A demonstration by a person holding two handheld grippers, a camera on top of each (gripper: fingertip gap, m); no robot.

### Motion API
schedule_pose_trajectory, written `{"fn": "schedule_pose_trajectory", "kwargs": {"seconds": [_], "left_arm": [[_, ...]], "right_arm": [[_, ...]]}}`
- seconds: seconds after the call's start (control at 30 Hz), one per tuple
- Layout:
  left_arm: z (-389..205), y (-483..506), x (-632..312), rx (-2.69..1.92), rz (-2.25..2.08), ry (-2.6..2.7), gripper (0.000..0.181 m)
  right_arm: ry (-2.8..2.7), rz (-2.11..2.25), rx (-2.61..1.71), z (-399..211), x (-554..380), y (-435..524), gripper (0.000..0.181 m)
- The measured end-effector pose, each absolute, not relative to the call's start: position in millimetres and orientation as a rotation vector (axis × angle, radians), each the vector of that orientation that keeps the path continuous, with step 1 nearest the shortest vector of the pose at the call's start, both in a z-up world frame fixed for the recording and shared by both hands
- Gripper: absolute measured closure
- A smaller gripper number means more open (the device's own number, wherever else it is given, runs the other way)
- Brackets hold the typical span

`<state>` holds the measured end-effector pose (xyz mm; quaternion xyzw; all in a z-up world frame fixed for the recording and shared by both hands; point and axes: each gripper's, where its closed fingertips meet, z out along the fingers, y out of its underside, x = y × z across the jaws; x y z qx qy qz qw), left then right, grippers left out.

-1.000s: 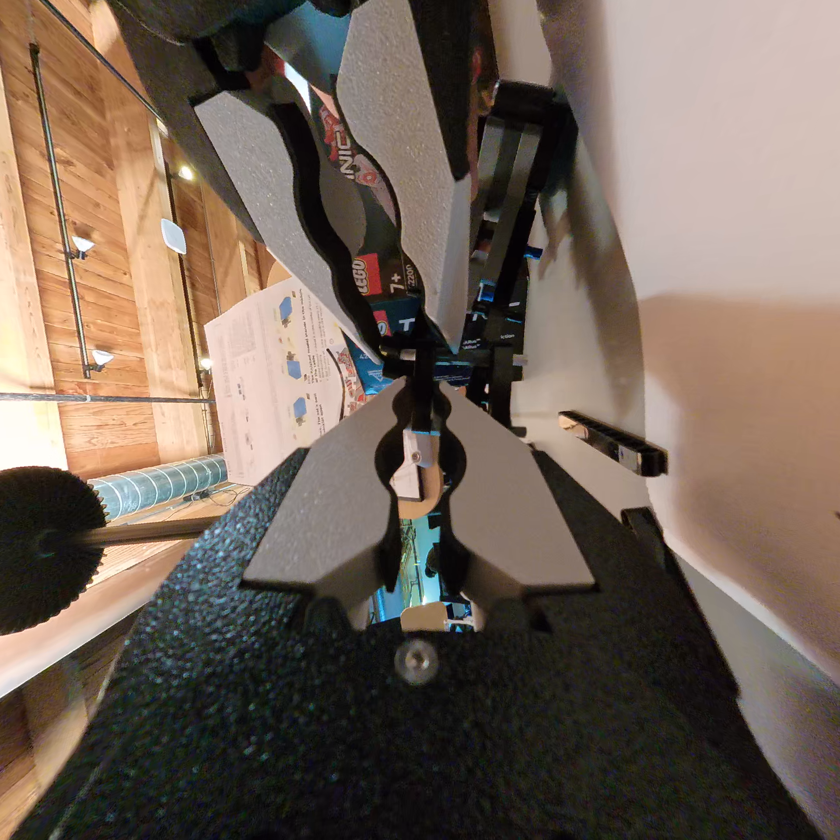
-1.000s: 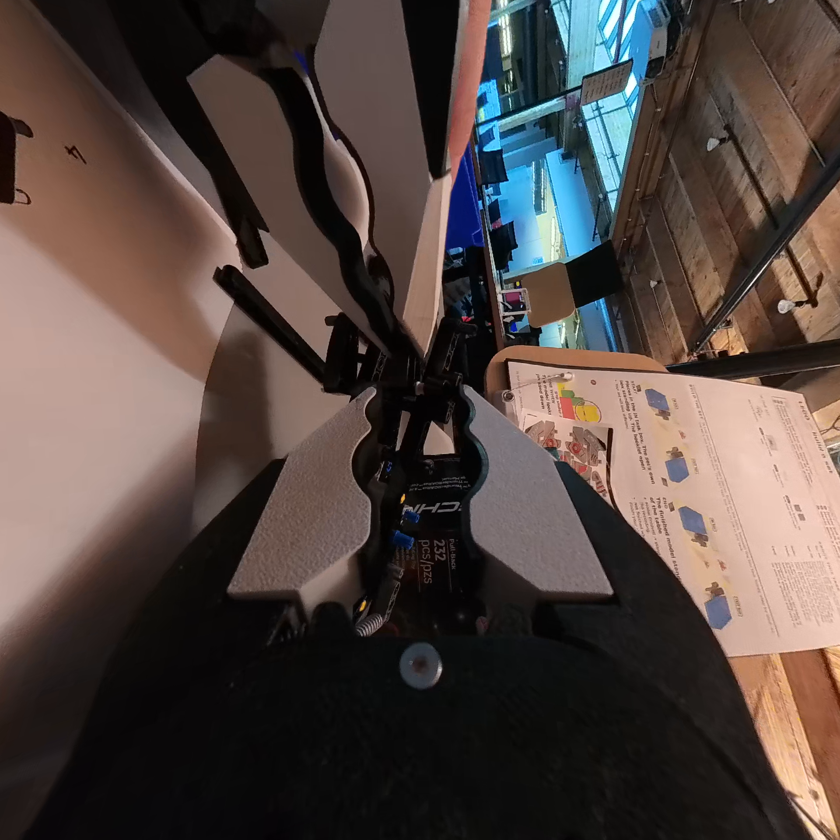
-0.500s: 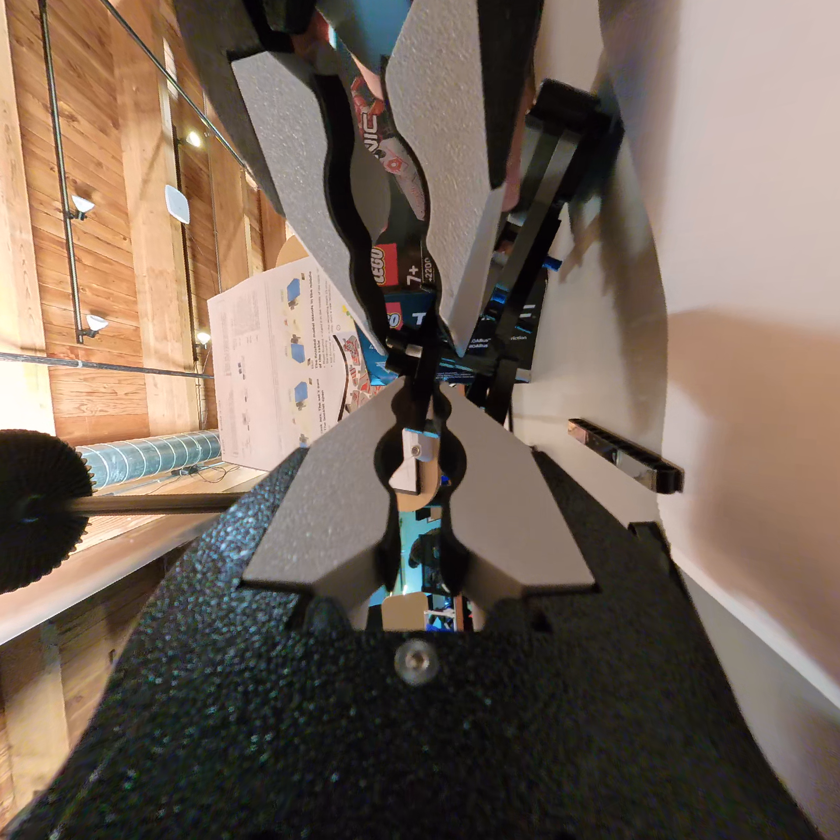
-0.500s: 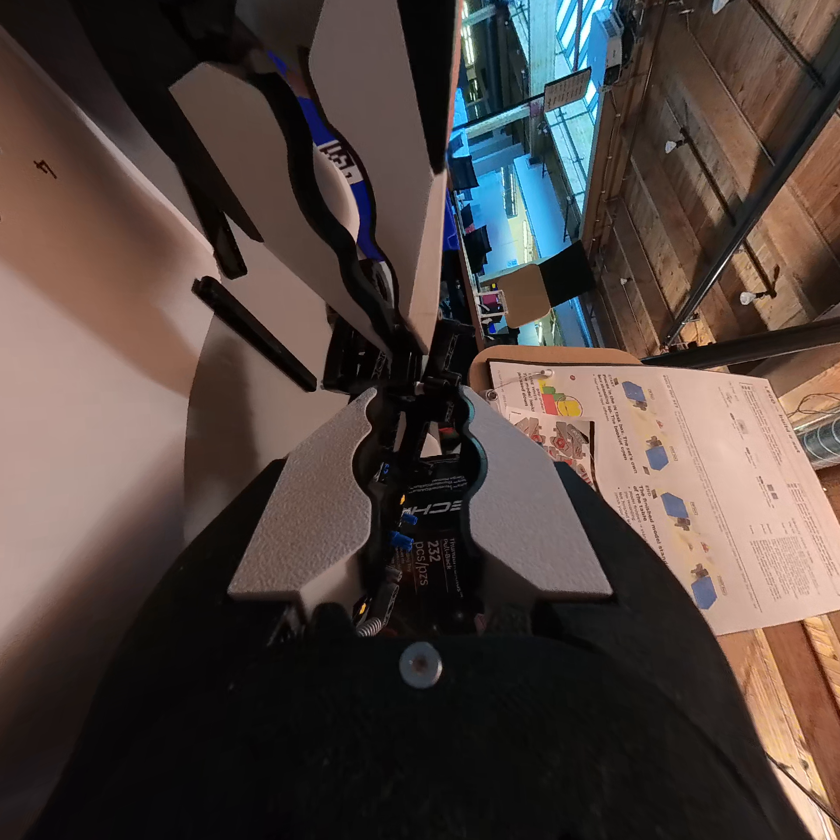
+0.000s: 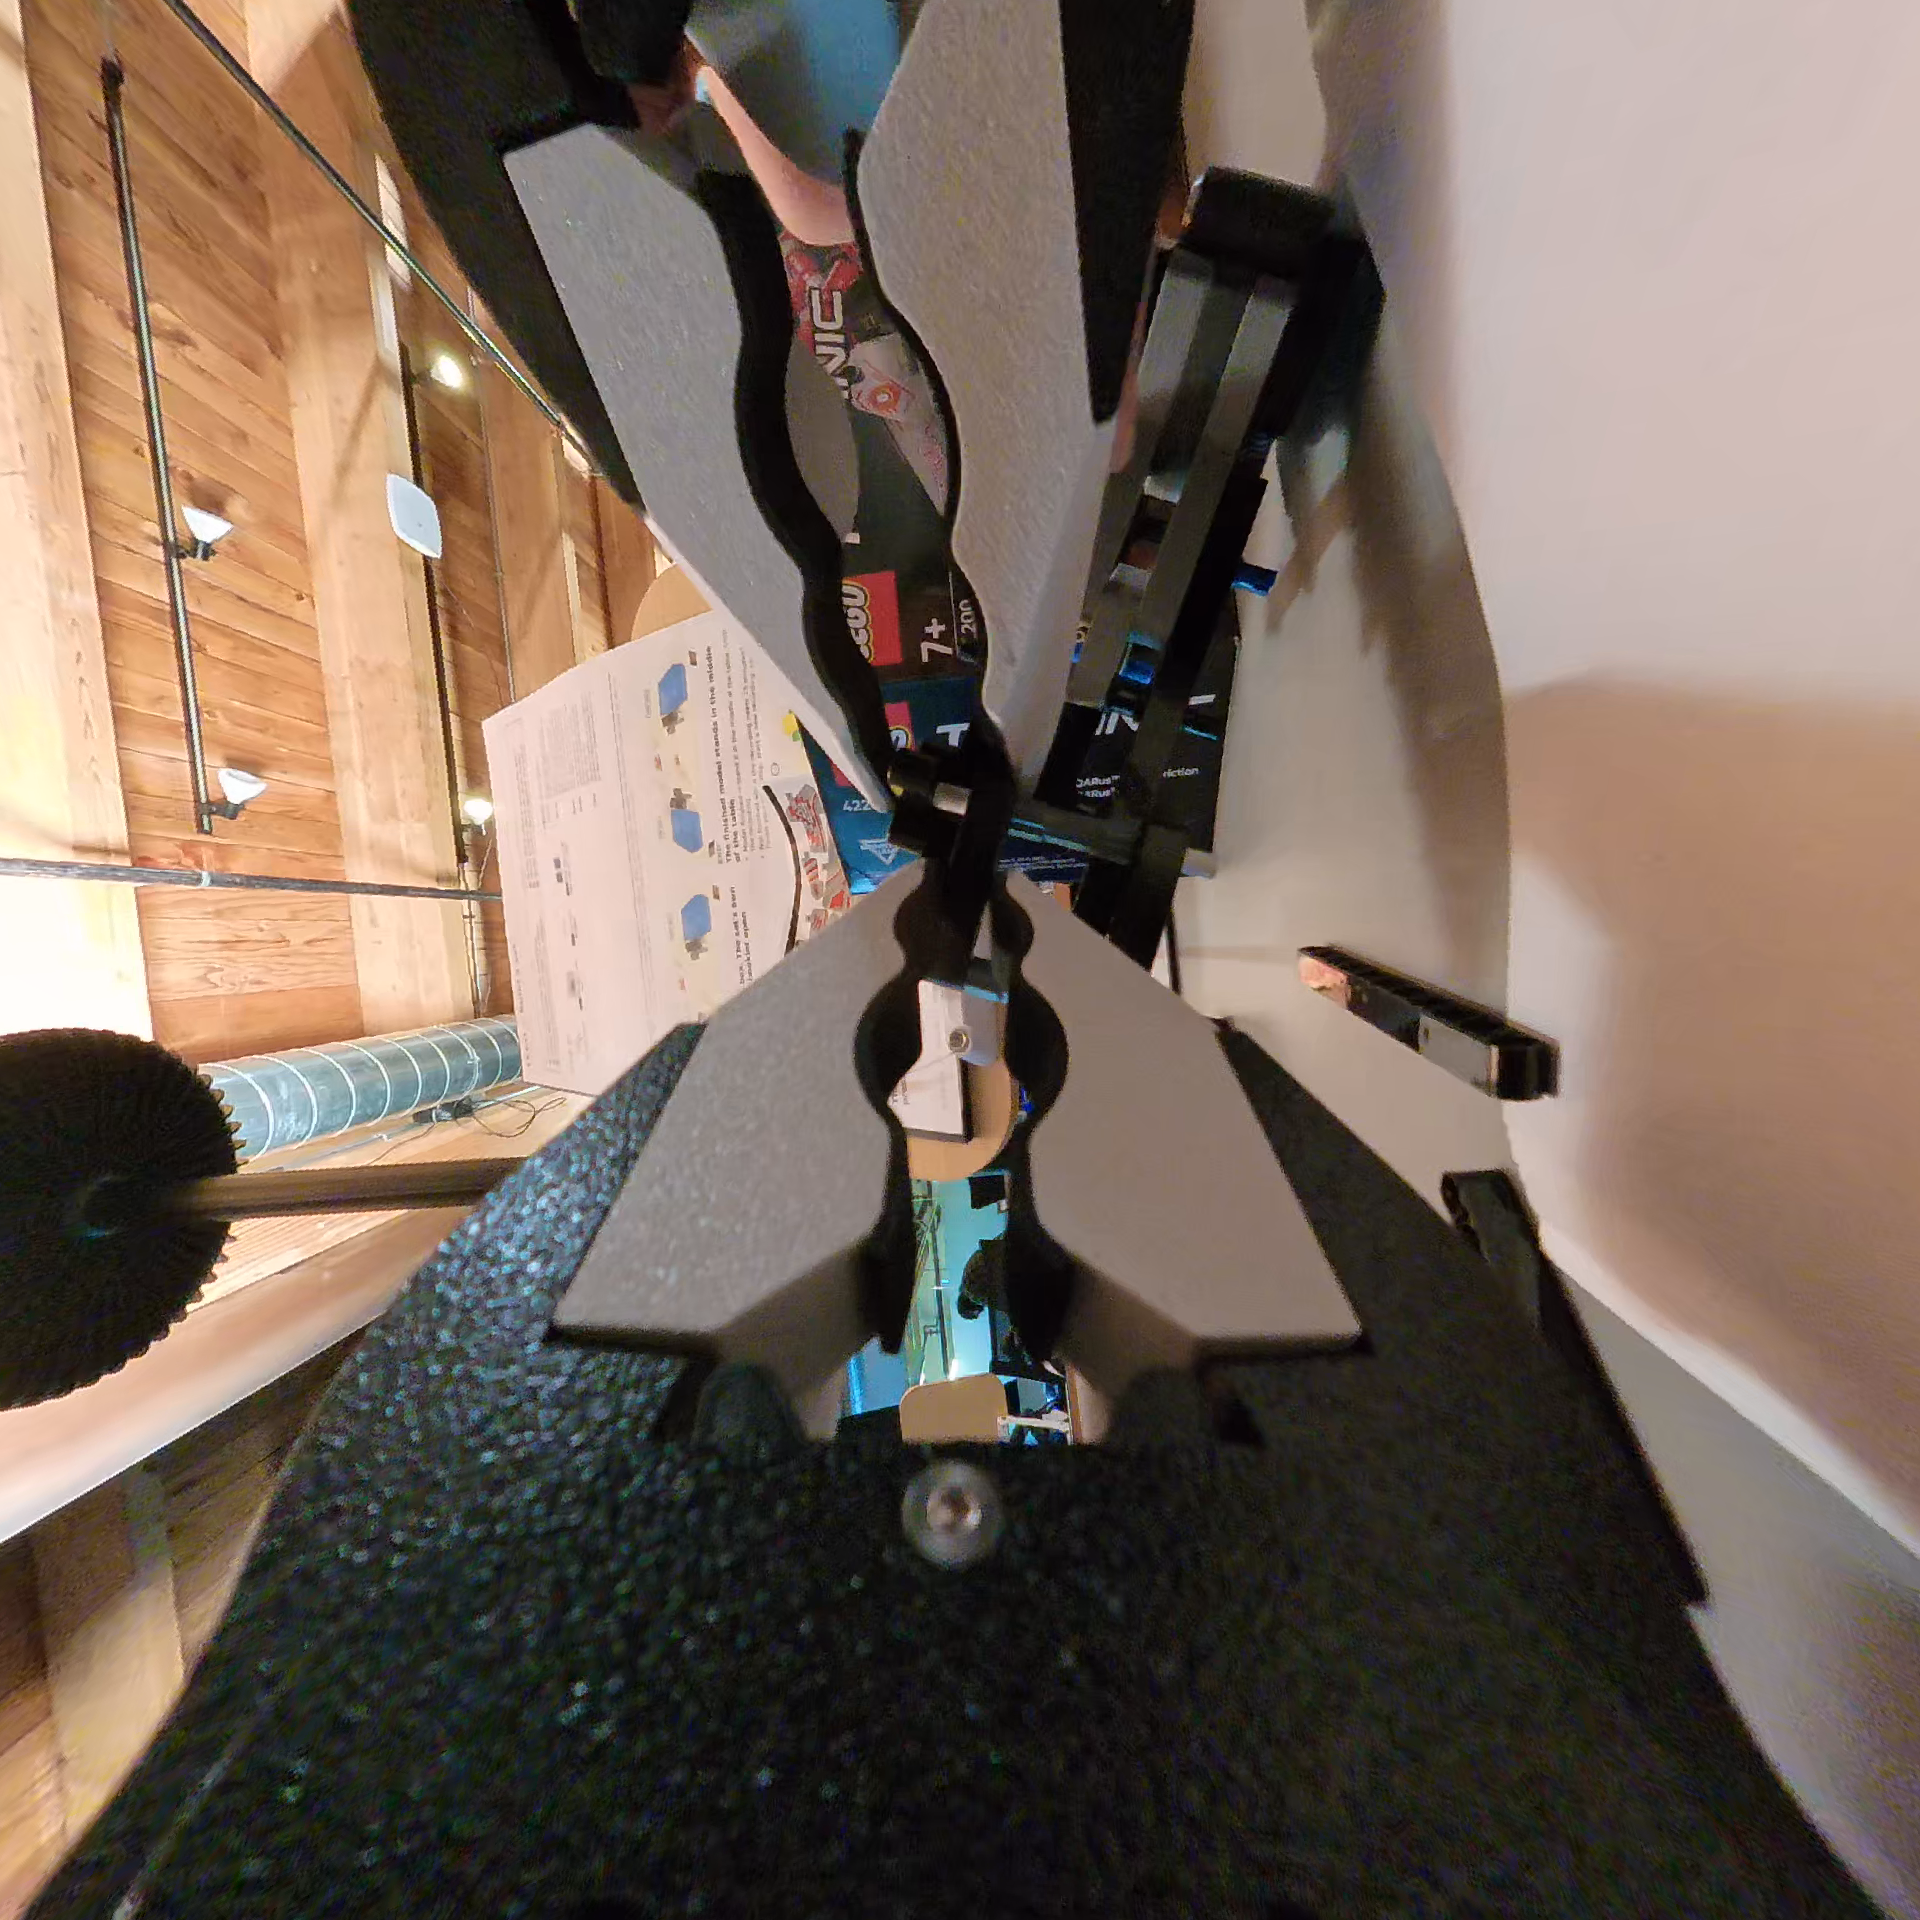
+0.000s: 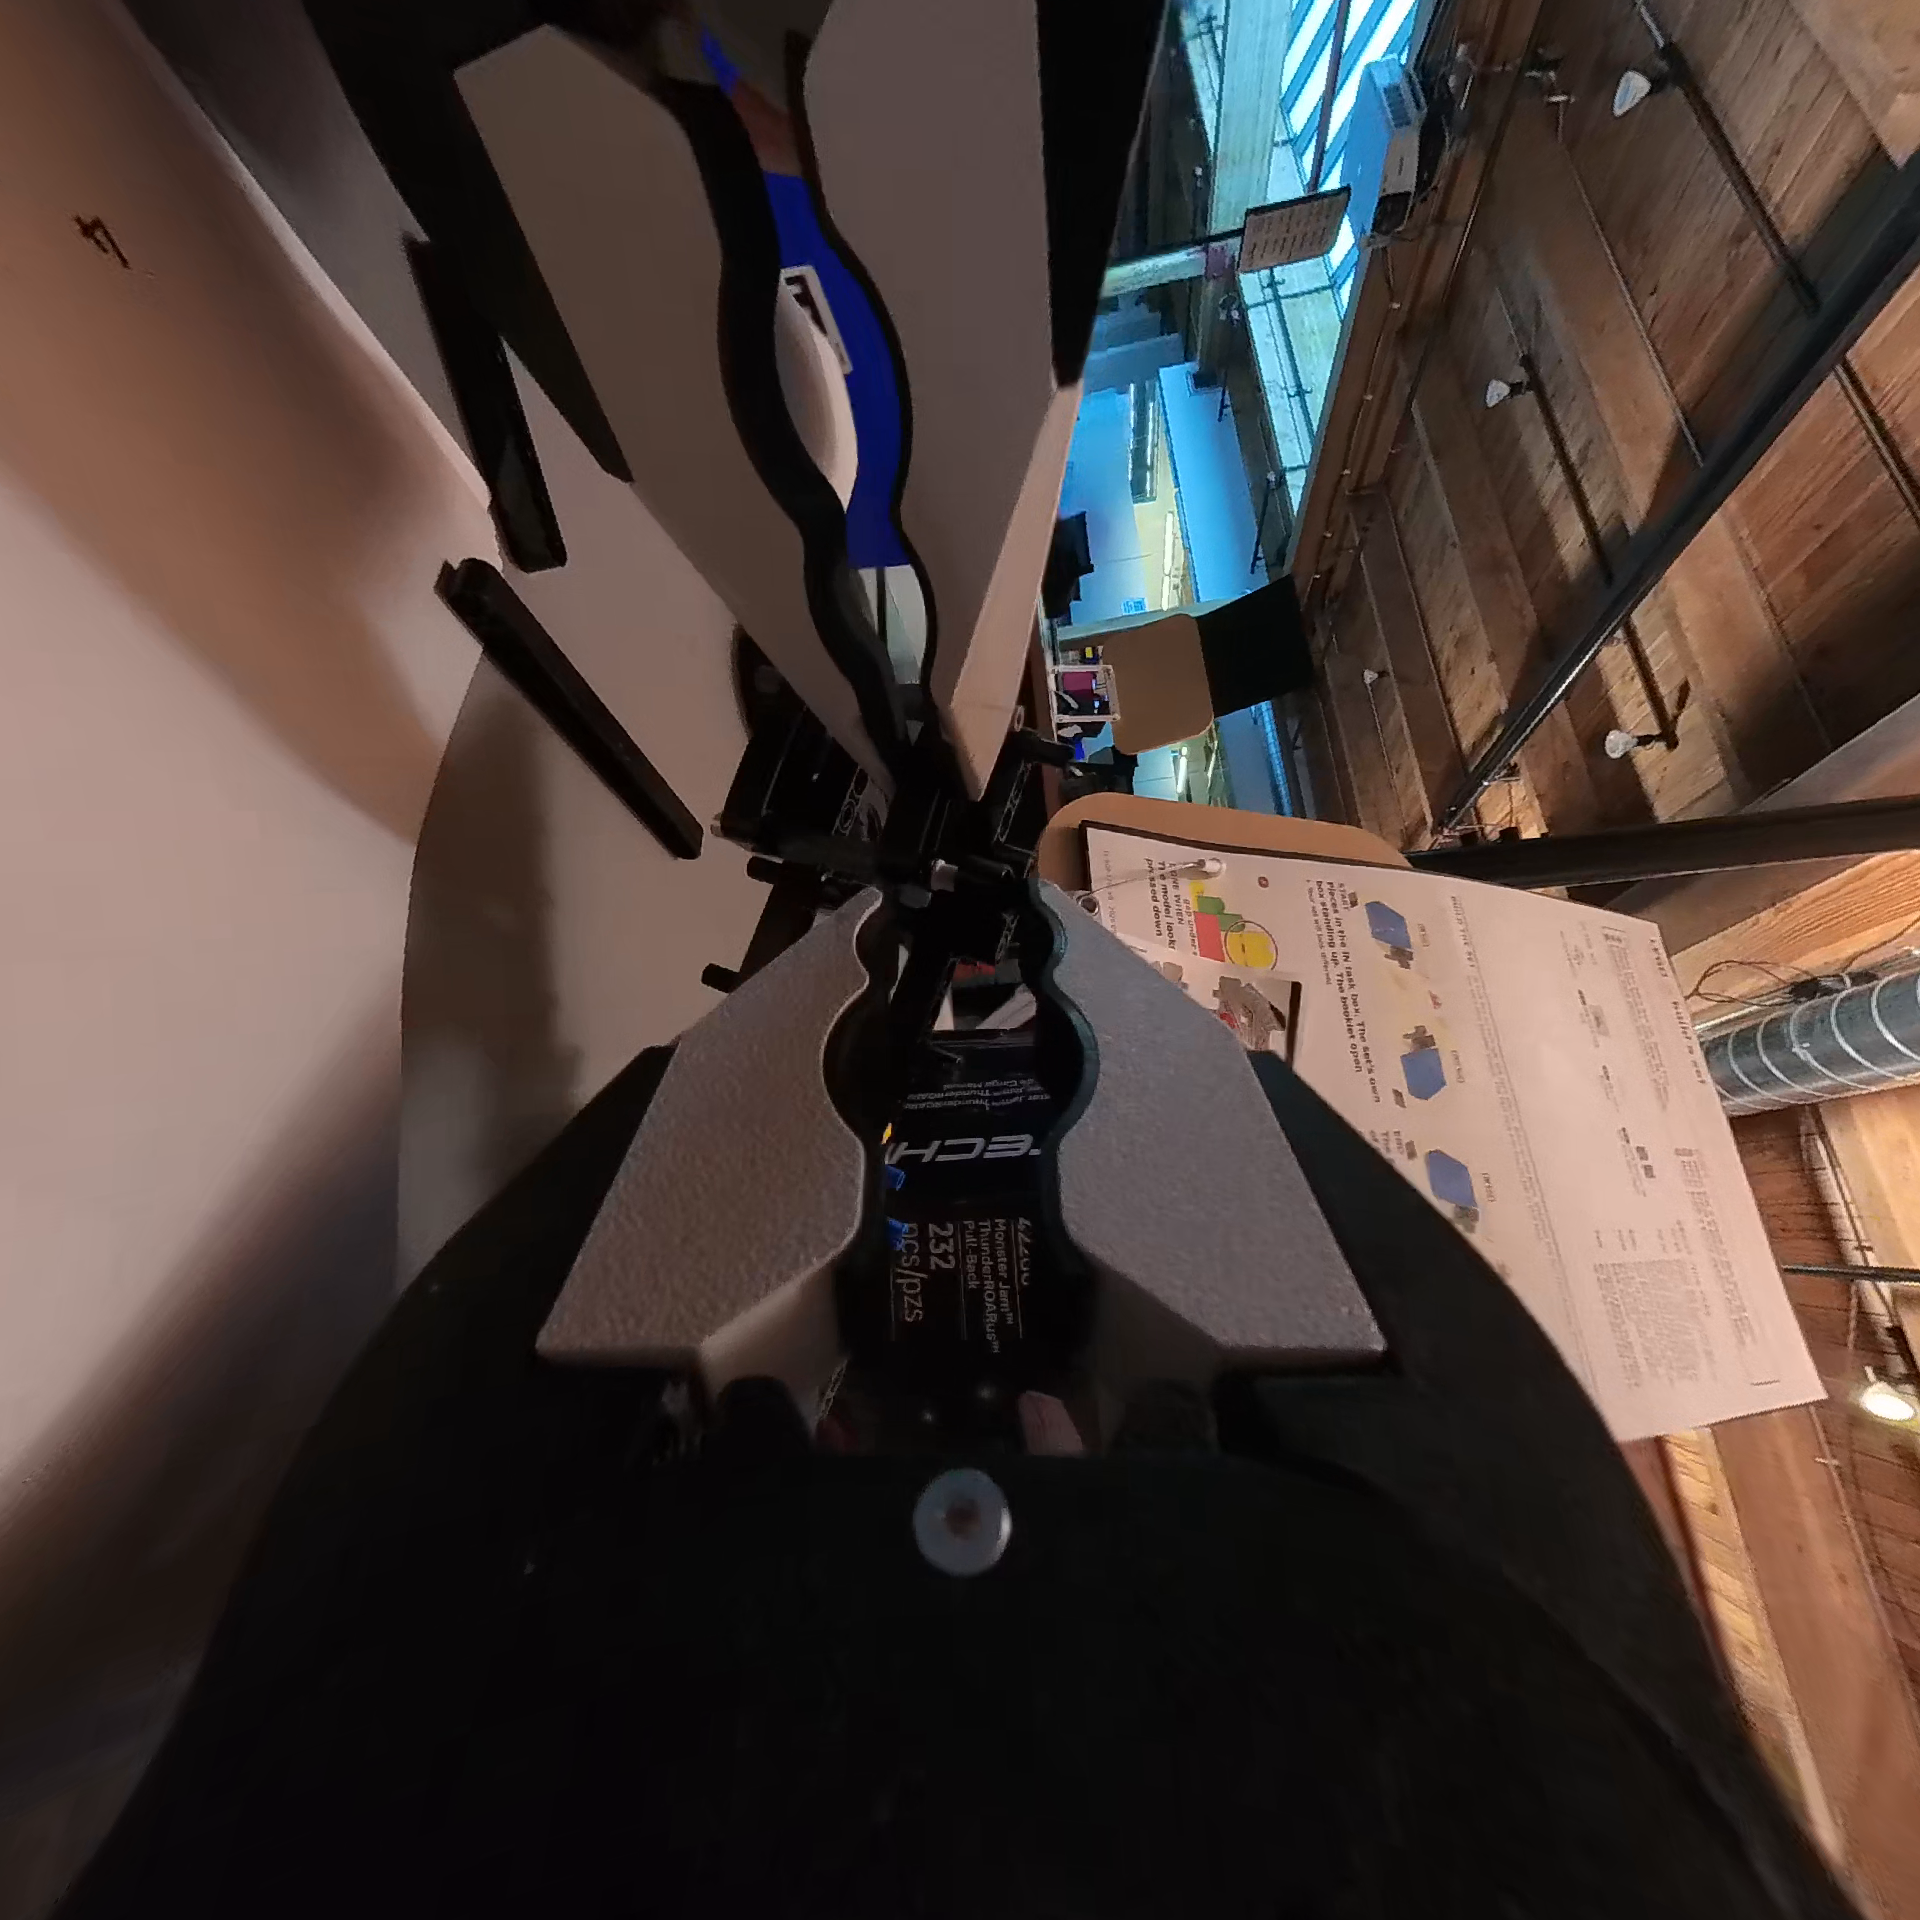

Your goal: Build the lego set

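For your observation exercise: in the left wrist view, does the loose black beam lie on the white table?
Yes, the loose black beam rests flat on the white table.

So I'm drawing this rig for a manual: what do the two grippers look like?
Both match. The left gripper and right gripper each have a black speckled body with one silver screw, and two grey, grainy wedge-shaped fingers edged inside with wavy black pads.

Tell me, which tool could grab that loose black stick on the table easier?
Probably the left tool: the black beam lies right beside it. From the right tool it sits farther ahead. Both pinch the black model, so one must let go.
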<state>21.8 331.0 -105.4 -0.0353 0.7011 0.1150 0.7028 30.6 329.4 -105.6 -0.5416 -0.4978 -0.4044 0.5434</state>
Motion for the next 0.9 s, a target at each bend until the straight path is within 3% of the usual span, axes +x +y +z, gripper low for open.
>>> {"fn": "schedule_pose_trajectory", "kwargs": {"seconds": [0.23,0.9], "left_arm": [[-104,330,22,-0.108,0.201,1.546,0.175],[-98,329,19,-0.041,0.291,1.527,0.175]], "right_arm": [[-1.105,-0.788,-1.315,-105,25,328,0.15],[-1.092,-0.795,-1.293,-97,23,325,0.156]]}}
